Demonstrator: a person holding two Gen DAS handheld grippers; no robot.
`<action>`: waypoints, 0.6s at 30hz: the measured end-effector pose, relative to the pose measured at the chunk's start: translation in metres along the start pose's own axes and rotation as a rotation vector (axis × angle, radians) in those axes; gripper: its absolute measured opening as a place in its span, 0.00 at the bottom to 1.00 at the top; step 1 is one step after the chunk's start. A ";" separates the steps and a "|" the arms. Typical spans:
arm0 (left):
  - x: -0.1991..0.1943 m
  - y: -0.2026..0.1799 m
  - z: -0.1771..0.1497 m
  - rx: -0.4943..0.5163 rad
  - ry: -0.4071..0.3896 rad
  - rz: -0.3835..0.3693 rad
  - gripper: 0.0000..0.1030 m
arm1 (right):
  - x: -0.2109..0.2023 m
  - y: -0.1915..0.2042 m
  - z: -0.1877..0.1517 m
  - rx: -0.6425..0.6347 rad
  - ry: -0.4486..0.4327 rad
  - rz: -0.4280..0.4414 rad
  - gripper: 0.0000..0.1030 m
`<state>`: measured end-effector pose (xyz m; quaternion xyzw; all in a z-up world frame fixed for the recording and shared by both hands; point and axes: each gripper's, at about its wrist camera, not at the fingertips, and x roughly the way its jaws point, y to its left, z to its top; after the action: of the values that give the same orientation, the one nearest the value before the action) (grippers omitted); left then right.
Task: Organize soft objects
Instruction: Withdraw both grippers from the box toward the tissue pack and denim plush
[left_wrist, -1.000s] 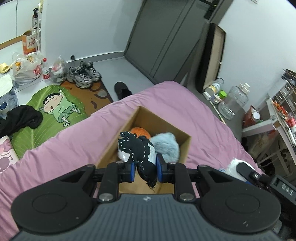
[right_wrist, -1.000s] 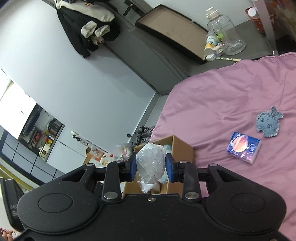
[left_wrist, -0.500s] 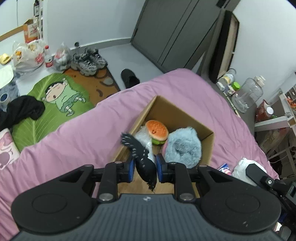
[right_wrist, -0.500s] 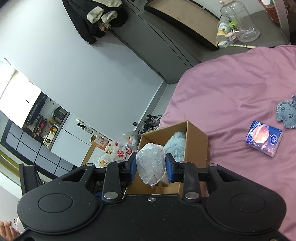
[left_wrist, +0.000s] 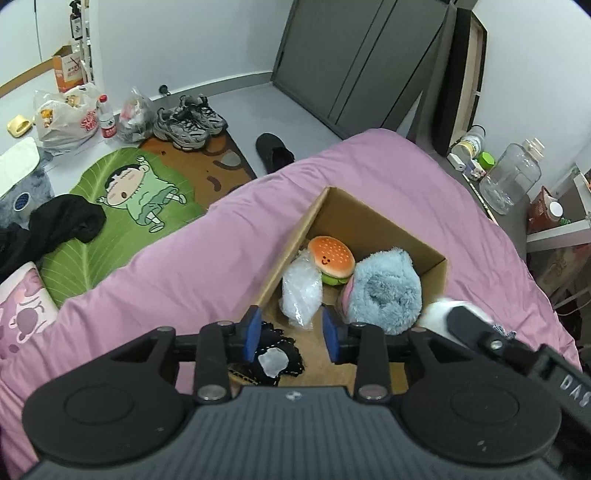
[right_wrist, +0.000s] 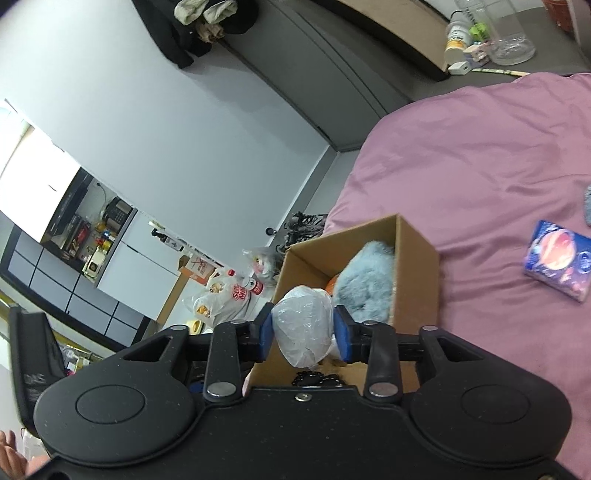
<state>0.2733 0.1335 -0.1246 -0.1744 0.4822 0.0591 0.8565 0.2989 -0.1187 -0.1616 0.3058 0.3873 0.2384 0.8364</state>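
An open cardboard box sits on the pink bed. It holds a burger plush, a fluffy blue plush, a clear plastic bag and a black dotted cloth lying on its floor. My left gripper is open and empty just above the black cloth. My right gripper is shut on a white plastic-wrapped bundle, held over the near edge of the box. The blue plush shows inside.
A blue tissue pack lies on the pink bedspread to the right of the box. Sneakers, bags and a green cartoon mat cover the floor beyond the bed's edge. Jars stand by the bed.
My left gripper opened and let go of the black dotted cloth, which dropped onto the box floor. My right gripper moved closer to the box, holding the white bundle.
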 end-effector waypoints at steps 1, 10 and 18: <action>-0.002 -0.001 0.000 -0.001 -0.002 0.001 0.41 | -0.001 -0.001 -0.001 0.009 0.007 0.000 0.58; -0.025 -0.041 -0.015 0.103 -0.040 -0.001 0.69 | -0.056 -0.010 0.011 0.036 -0.074 -0.084 0.72; -0.042 -0.078 -0.033 0.117 -0.045 -0.039 0.76 | -0.106 -0.057 0.024 0.123 -0.073 -0.203 0.78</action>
<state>0.2459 0.0520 -0.0859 -0.1323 0.4620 0.0179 0.8768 0.2646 -0.2337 -0.1355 0.3240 0.3996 0.1171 0.8495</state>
